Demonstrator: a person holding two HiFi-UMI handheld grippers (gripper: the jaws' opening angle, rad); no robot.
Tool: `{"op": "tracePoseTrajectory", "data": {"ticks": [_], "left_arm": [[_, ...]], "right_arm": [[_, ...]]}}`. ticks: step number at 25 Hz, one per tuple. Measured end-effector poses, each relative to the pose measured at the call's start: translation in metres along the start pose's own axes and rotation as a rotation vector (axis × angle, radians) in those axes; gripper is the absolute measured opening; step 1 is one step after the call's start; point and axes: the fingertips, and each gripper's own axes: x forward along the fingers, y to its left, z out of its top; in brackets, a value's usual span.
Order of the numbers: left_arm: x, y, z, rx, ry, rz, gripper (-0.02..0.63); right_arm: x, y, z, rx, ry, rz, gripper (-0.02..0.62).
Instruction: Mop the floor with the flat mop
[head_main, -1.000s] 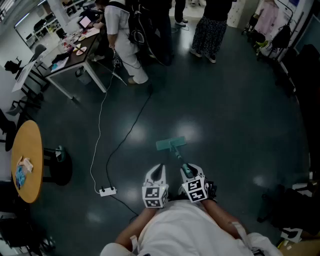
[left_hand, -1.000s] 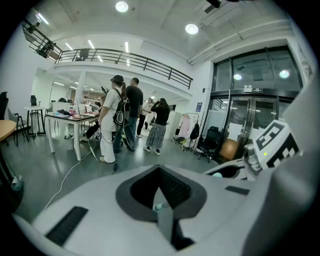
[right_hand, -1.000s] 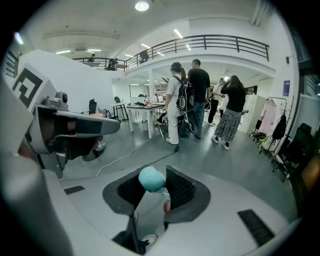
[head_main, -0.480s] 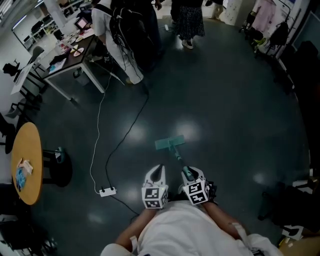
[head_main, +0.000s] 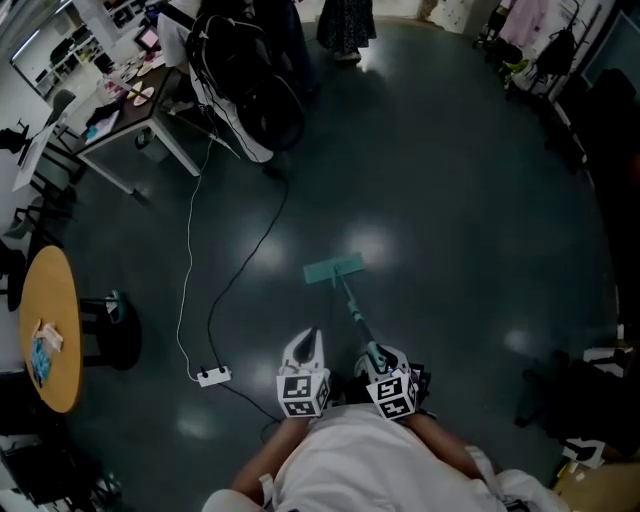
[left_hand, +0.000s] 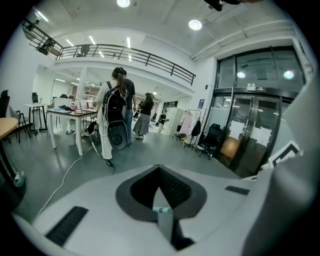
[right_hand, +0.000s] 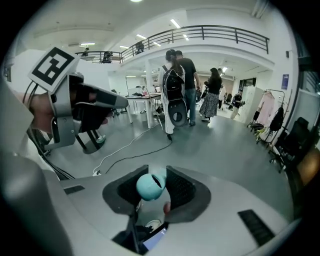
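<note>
— Jaws of the right gripper (head_main: 373, 353) clamp the mop handle (right_hand: 150, 186); the left gripper (head_main: 309, 340) is pinched together, empty, alongside.
— And the mop head (head_main: 333, 268) has slid farther out across the floor (head_main: 450, 200): push stroke underway.

The left gripper (head_main: 308, 342) has its jaws together, while the right gripper (head_main: 376, 354) beside it clamps the mop handle (head_main: 350, 305).

Right gripper (right_hand: 156, 176) clamped on the rounded teal mop handle end (right_hand: 149, 187), left gripper (right_hand: 111, 103) alongside, cable (right_hand: 131, 145) across grey floor, people (right_hand: 176, 95) beyond.
</note>
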Motion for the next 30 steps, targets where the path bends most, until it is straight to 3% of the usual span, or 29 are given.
{"op": "tracePoseTrajectory", "data": {"ticks": [5,12,16,22,30], "left_arm": [[-0.004,0.006,-0.002,-0.004,0.012,0.014,0.005],[0.002,0.032,0.002,-0.02,0.001,0.049,0.005],[0.007,0.042,0.006,-0.027,-0.014,0.055,0.005],[0.001,0.064,0.015,-0.031,-0.044,0.055,0.005],[-0.007,0.06,0.014,-0.042,-0.048,0.033,0.005]], "right_arm": [[0.062,-0.009,0.001,-0.011,0.019,-0.016,0.118],[0.183,-0.048,0.09,-0.046,-0.035,-0.079,0.117],[0.217,-0.063,0.12,-0.037,-0.034,-0.1,0.117],[0.181,-0.053,0.118,-0.024,-0.038,-0.1,0.115],[0.032,-0.015,0.048,-0.042,-0.008,-0.032,0.114]]}}
